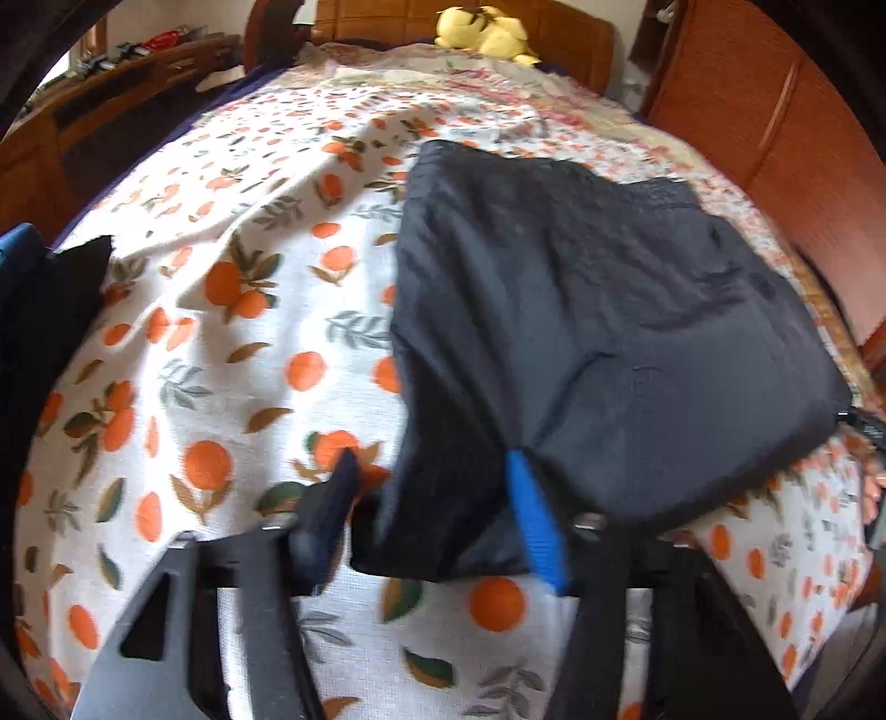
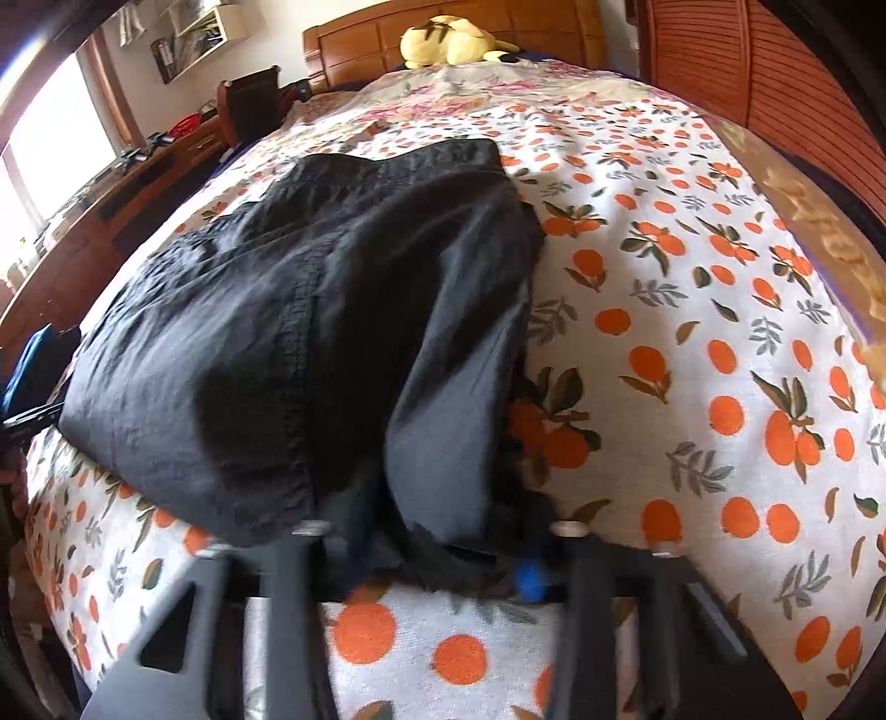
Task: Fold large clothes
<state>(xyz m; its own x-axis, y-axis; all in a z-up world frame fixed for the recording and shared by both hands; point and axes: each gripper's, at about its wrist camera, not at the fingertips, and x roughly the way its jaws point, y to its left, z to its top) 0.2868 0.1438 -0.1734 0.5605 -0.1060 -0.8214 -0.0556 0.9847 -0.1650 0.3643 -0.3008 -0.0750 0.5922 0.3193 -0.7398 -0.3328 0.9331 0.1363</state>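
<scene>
A dark, folded garment (image 1: 581, 310) lies on a bed sheet (image 1: 221, 360) printed with oranges. In the left wrist view its near left corner is bunched between the fingers of my left gripper (image 1: 432, 471), whose blue pad (image 1: 531, 515) presses on the cloth. The right wrist view shows the same garment (image 2: 266, 332) from its other side. There its near right corner droops over my right gripper (image 2: 443, 548) and hides most of both fingers. Only a bit of blue pad (image 2: 529, 581) shows, and the cloth is pinched between the jaws.
A yellow plush toy (image 1: 487, 30) sits by the wooden headboard (image 2: 354, 39). A wooden wardrobe (image 1: 775, 138) stands along the bed's right side. A wooden desk (image 2: 111, 210) with clutter runs along the left. More dark and blue cloth (image 1: 33, 310) hangs at the left edge.
</scene>
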